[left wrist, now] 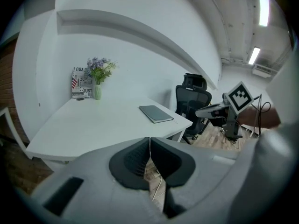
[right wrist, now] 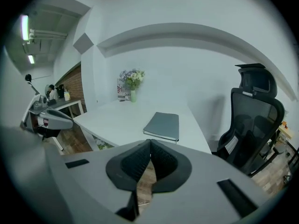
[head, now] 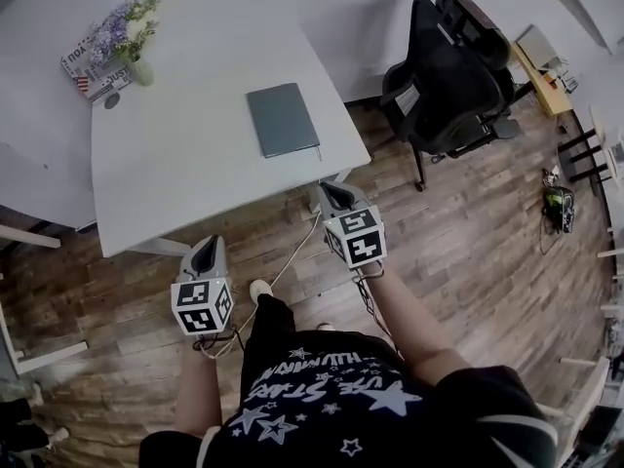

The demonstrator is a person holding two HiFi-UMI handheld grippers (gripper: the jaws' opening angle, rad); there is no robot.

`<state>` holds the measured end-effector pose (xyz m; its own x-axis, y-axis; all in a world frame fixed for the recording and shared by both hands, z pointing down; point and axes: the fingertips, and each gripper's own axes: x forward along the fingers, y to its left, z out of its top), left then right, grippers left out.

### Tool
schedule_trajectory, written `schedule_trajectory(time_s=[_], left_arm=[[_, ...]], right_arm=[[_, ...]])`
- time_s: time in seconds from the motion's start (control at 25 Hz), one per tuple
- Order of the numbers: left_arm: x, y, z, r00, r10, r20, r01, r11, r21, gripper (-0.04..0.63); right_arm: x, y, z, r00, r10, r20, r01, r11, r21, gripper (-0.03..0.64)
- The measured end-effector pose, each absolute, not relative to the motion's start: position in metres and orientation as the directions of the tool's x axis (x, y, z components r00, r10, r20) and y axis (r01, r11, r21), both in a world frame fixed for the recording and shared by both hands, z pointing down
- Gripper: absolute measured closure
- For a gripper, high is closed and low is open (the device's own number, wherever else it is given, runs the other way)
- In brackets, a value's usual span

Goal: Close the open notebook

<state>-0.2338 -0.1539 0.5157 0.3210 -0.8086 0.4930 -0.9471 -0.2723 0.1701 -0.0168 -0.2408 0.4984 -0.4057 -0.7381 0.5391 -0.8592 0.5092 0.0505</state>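
A grey notebook (head: 283,118) lies closed and flat on the white table (head: 195,154), near its right front corner. It also shows in the left gripper view, notebook (left wrist: 156,113), and in the right gripper view, notebook (right wrist: 163,125). Both grippers hang over the wooden floor, off the table's front edge and apart from the notebook. My left gripper (head: 207,254) is shut with nothing between its jaws. My right gripper (head: 334,194) is just below the table's corner, also shut and empty, its jaws touching at the tips.
A vase of purple flowers (head: 132,37) and a printed box (head: 93,69) stand at the table's far left corner. A black office chair (head: 448,76) is to the right of the table. A cable (head: 292,256) trails across the floor between the grippers.
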Motion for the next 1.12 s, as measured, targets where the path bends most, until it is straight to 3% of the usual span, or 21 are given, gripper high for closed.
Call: schedule_trajectory(time_s=[0.6,1.12], left_arm=[[-0.13,-0.052,0.496,0.31,-0.832,0.46,-0.95,-0.289,0.118,0.574],[-0.092,0.031,0.487,0.277,-0.851,0.446,-0.96,-0.266,0.089,0.574]], right_arm=[[0.074,-0.141,0.485,-0.438,-0.746,0.502,-0.848,0.528,0.044,0.615],[0.109,-0.069,0.473,-0.474,-0.744,0.471,-0.829,0.557,0.046,0.615]])
